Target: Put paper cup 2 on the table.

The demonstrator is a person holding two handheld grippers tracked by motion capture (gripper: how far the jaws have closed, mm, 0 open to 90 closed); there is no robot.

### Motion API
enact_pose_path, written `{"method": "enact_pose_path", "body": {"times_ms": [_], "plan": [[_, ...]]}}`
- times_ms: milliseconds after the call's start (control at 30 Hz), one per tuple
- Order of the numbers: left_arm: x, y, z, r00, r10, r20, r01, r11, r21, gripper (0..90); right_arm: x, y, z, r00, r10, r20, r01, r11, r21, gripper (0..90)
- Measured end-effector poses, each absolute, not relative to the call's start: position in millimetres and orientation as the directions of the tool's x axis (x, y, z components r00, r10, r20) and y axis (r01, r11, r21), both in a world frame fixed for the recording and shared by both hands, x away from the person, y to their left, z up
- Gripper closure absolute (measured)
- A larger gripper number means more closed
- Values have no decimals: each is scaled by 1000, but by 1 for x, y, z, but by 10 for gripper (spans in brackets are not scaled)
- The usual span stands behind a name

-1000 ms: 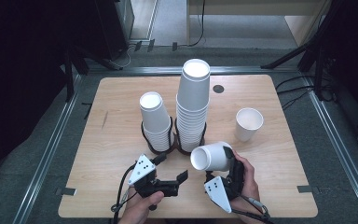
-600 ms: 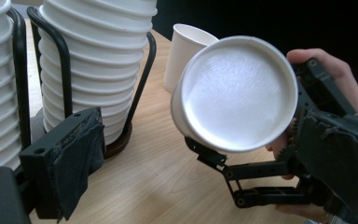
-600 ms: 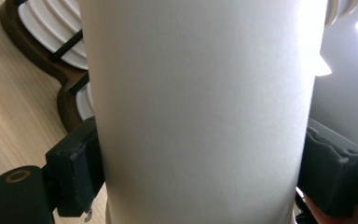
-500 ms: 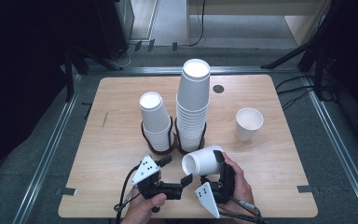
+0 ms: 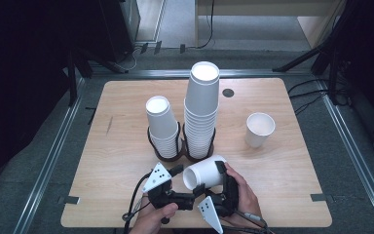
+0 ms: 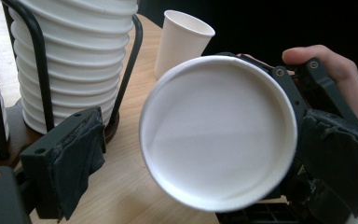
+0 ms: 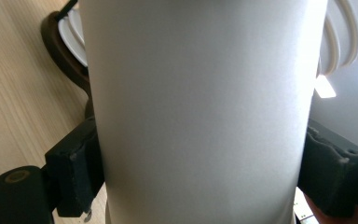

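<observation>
A white paper cup (image 5: 205,172) lies sideways in the air near the table's front edge, my right gripper (image 5: 209,177) shut on its wall. In the right gripper view the cup wall (image 7: 200,116) sits pinched between both black pads (image 7: 77,172). My left gripper (image 5: 184,185) is just left of it and points at the cup's round flat end (image 6: 216,130). That end sits between the open left jaws; the left pad (image 6: 77,161) stands apart from it. Behind are a short stack of upturned cups (image 5: 161,124) and a tall stack (image 5: 201,109), each in a black wire holder.
A single upright cup (image 5: 259,128) stands at the right of the wooden table (image 5: 117,146). The black holder's ring (image 6: 128,70) and the tall stack are close to the left jaw. A dark round hole (image 5: 228,92) marks the far side of the table.
My right gripper has carried the cup left and toward the front edge, bringing it up to the left gripper. The left gripper has barely moved.
</observation>
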State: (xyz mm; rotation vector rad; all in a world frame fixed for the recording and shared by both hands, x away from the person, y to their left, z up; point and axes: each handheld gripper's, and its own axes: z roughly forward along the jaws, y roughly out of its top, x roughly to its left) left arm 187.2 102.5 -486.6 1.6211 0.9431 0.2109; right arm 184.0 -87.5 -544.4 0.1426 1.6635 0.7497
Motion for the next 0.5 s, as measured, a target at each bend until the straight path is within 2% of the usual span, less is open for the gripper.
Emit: {"method": "enact_pose_path", "body": {"times_ms": [333,500], "plan": [[188,101,-488,648,663,-375,491,12,871,66,180,-84,-543,-247,460,-853,-338,784,521,128],[188,100,-487,653,657,-376,494,7,869,133,178,-83,-542,-242,453,-858,-354,782,513,127]]}}
